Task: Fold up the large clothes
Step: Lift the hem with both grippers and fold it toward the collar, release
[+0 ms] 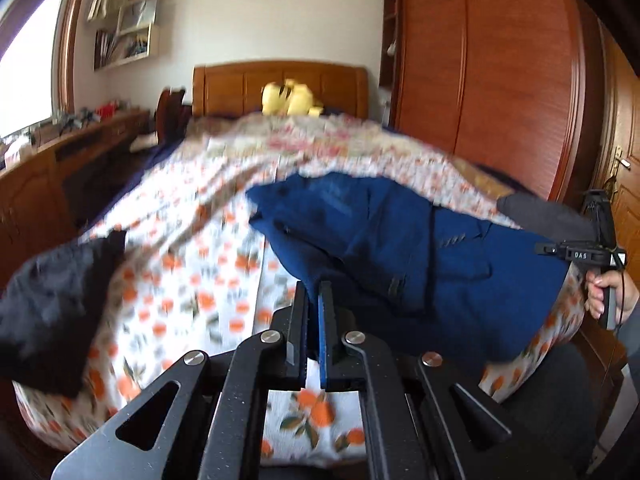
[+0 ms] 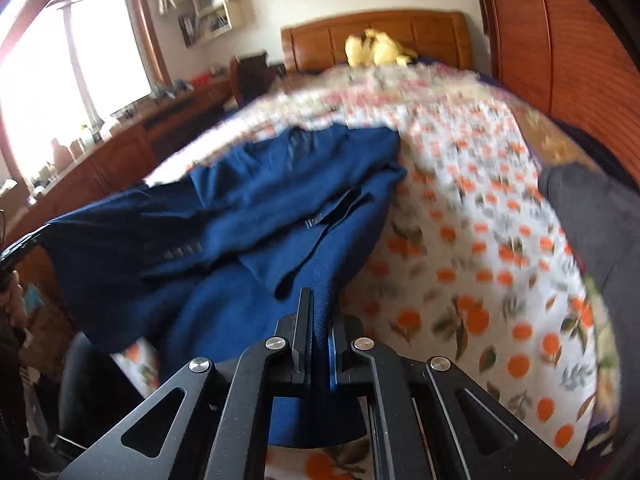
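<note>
A navy blue suit jacket (image 1: pixel 400 240) lies half lifted over the foot of a bed with an orange-flower sheet (image 1: pixel 192 264). My left gripper (image 1: pixel 314 292) is shut on the jacket's near edge, blue cloth pinched between the fingers. My right gripper (image 2: pixel 320 300) is shut on another part of the jacket (image 2: pixel 248 224) hem. The right gripper's body and the hand on it show at the far right of the left wrist view (image 1: pixel 600 256). Sleeve buttons (image 2: pixel 180 252) face up.
A black garment (image 1: pixel 52 312) lies at the bed's left corner and a grey one (image 2: pixel 592 216) at the right side. A yellow plush toy (image 1: pixel 288 98) sits by the wooden headboard (image 1: pixel 280 80). A wardrobe (image 1: pixel 480 80) stands right, a long wooden counter (image 1: pixel 60 168) left under the window.
</note>
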`<state>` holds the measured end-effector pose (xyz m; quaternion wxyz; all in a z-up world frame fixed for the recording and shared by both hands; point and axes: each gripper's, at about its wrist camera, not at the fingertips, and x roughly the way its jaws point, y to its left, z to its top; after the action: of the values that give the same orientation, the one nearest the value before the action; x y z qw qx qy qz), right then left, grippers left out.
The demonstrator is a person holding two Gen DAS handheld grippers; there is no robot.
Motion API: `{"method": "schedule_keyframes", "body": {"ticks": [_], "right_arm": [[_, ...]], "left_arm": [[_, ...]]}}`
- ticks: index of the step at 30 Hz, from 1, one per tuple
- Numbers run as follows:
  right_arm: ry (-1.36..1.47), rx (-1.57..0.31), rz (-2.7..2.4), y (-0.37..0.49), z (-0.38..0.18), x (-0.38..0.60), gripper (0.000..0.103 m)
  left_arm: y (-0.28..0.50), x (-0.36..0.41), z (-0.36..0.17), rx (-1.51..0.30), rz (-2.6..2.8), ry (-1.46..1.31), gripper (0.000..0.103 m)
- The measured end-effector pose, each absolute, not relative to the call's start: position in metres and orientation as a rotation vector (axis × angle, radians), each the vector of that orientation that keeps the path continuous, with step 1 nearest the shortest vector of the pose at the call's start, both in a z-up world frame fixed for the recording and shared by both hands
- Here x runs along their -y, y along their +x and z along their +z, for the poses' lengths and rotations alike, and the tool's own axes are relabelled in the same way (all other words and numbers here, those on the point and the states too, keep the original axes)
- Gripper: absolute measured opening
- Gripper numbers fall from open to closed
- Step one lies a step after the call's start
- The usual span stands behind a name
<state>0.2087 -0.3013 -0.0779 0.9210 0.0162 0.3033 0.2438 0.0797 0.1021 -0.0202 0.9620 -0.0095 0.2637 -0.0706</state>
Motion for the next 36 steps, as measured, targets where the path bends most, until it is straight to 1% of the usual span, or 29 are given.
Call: {"method": "schedule_keyframes", "body": {"ticks": [4, 11, 14, 17, 19, 22, 25, 32, 36], "right_arm": [[0.030, -0.519, 0.526, 0.185, -0.029, 0.300, 0.005], [-0.031, -0.339, 0.572, 0.104, 0.052, 0.312, 0.005], [-0.077, -0.263, 0.555, 0.065, 0.079, 0.321, 0.005], [-0.079, -0.228, 0.554, 0.040, 0.091, 0.335, 0.005], [-0.083, -0.223, 0.546, 0.036, 0.088, 0.341, 0.005], [-0.070, -0.270, 0.529, 0.056, 0.068, 0.342, 0.005], [-0.054, -0.349, 0.504, 0.096, 0.038, 0.339, 0.005], [-0.034, -0.467, 0.460, 0.195, -0.029, 0.322, 0.005], [-0.025, -0.477, 0.426, 0.250, -0.033, 0.303, 0.005]], "left_arm": [[0.073, -0.096, 0.024, -0.452, -0.141, 0.009, 0.004], [0.022, -0.098, 0.104, -0.280, -0.143, -0.004, 0.004], [0.005, -0.098, 0.130, -0.223, -0.133, 0.005, 0.004], [-0.009, -0.105, 0.145, -0.187, -0.104, -0.001, 0.004], [-0.006, -0.112, 0.141, -0.193, -0.090, -0.009, 0.004], [0.015, -0.121, 0.123, -0.239, -0.071, -0.031, 0.004], [0.053, -0.131, 0.090, -0.316, -0.057, -0.070, 0.004], [0.111, -0.130, 0.025, -0.427, -0.018, -0.067, 0.004], [0.145, -0.135, 0.007, -0.450, 0.007, -0.082, 0.004]]}}
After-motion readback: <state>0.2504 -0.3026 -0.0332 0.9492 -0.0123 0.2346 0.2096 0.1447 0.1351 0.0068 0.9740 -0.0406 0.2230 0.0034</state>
